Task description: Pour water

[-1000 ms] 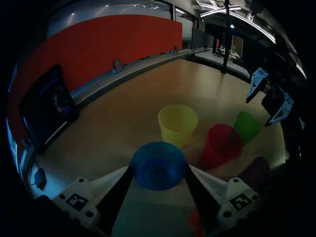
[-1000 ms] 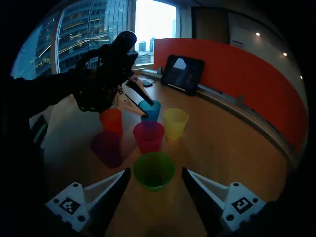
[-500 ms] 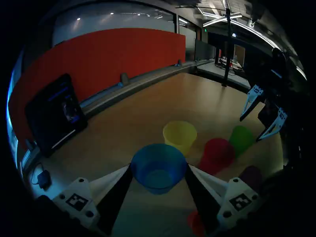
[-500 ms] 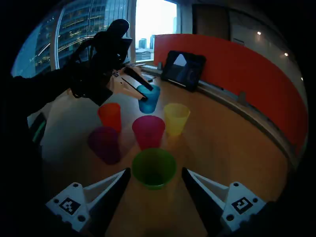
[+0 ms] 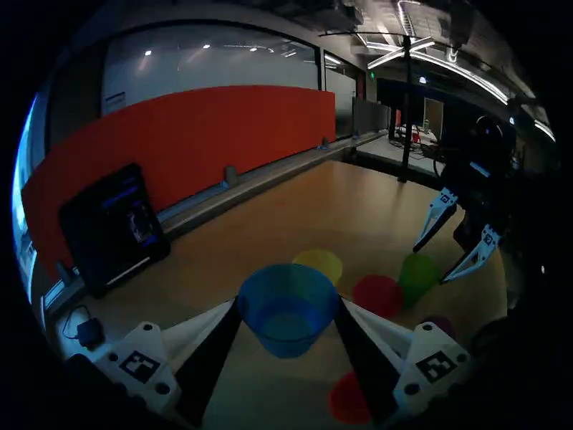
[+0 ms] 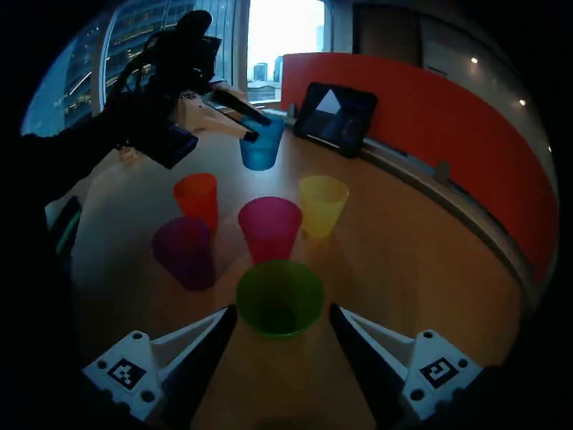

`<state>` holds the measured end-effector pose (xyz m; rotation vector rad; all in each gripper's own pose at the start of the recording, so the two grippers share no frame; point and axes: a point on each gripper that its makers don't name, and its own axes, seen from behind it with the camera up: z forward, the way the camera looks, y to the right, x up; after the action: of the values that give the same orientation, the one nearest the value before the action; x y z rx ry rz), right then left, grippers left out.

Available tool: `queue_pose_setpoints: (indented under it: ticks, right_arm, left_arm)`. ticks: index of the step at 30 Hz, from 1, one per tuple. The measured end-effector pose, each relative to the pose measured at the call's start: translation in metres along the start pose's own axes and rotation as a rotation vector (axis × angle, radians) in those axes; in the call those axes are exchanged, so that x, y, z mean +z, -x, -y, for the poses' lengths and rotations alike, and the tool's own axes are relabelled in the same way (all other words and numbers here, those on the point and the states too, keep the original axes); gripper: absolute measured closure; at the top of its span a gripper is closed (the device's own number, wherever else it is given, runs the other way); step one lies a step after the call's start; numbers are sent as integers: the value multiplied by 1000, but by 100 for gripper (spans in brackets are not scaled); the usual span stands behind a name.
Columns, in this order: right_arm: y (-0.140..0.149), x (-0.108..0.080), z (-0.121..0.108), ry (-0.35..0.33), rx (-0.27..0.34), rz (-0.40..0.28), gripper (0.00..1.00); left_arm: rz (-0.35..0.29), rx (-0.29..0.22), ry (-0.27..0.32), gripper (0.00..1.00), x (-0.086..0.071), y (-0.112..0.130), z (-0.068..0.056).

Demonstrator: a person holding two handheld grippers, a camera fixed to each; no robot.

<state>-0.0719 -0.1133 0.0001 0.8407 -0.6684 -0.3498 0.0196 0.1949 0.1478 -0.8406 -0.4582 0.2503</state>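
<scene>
The left claw pinches a blue cup, held in the air above the wooden worktop. The right claw flanks a green cup standing on the worktop; I cannot tell whether its fingers press it.

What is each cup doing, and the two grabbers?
Left gripper: shut on blue cup.
Blue cup: upright, lifted off table.
Right gripper: around green cup, grip unclear.
Green cup: upright.
Yellow cup: upright on table.
Pink cup: upright on table.
Orange cup: upright on table.
Purple cup: upright on table.
</scene>
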Motion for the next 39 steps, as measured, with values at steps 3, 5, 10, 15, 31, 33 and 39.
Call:
queue_pose_setpoints:
  ticks: [3,5,10,15,31,33,39]
  right_arm:
    - [2,3,1,-2,-1,6,0]
    - [2,6,1,-4,-2,8,0]
    - [3,13,3,-7,-2,9,0]
    - [3,20,2,-5,2,8,0]
    - [1,30,3,-3,-9,3,9]
    - [0,29,4,-1,-14,2,9]
    - [-8,20,5,13,-14,-21,9]
  left_arm:
    - [-28,0,-1,11,-7,-8,-3]
    - [-46,0,-1,11,-11,-14,-4]
    - [-83,-4,-2,12,-22,-24,-8]
    - [-109,-12,-7,12,-31,-29,-8]
    - [-165,-27,-11,12,-54,-36,-8]
    - [-172,-30,-10,12,-55,-37,-9]
    - [-188,-36,-12,12,-61,-38,-13]
